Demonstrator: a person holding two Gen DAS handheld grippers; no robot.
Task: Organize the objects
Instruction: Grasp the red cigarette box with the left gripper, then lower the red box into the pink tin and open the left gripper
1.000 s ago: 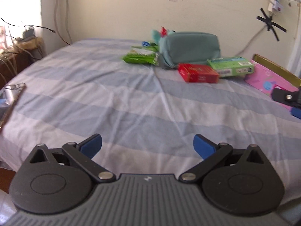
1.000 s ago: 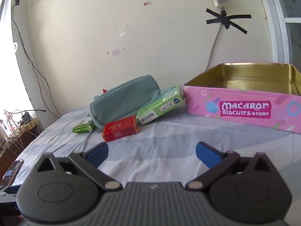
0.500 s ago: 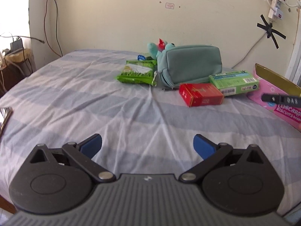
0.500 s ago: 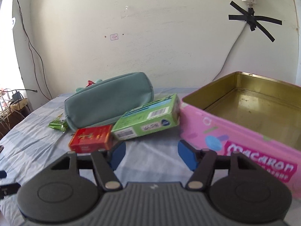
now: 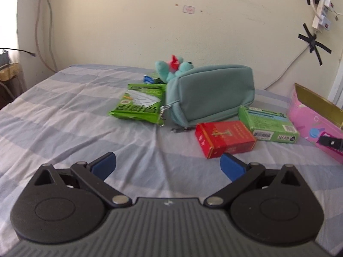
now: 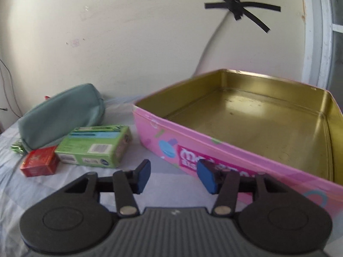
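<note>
On a striped bed lie a red box [image 5: 225, 138], a green box [image 5: 268, 123], a teal pouch [image 5: 210, 94], a green snack packet [image 5: 139, 105] and a teal plush toy [image 5: 173, 66]. My left gripper [image 5: 168, 167] is open and empty, short of the red box. A pink open biscuit tin [image 6: 214, 147] with a gold inside stands at the right. My right gripper [image 6: 173, 176] is partly open and empty, just in front of the tin's near wall, with the green box [image 6: 94, 147] and red box [image 6: 39, 163] to its left.
The wall runs behind the bed, with a taped cable [image 6: 235, 12] and power strips [image 5: 321, 15]. The striped bedsheet [image 5: 64, 117] lies bare at the left. A small blue-green packet [image 5: 151, 79] sits behind the snack packet. The right gripper's finger [image 5: 331, 143] shows at the tin.
Both grippers have moved forward toward the objects. The right gripper has swung right toward the tin and its jaws have narrowed. The left gripper stays open.
</note>
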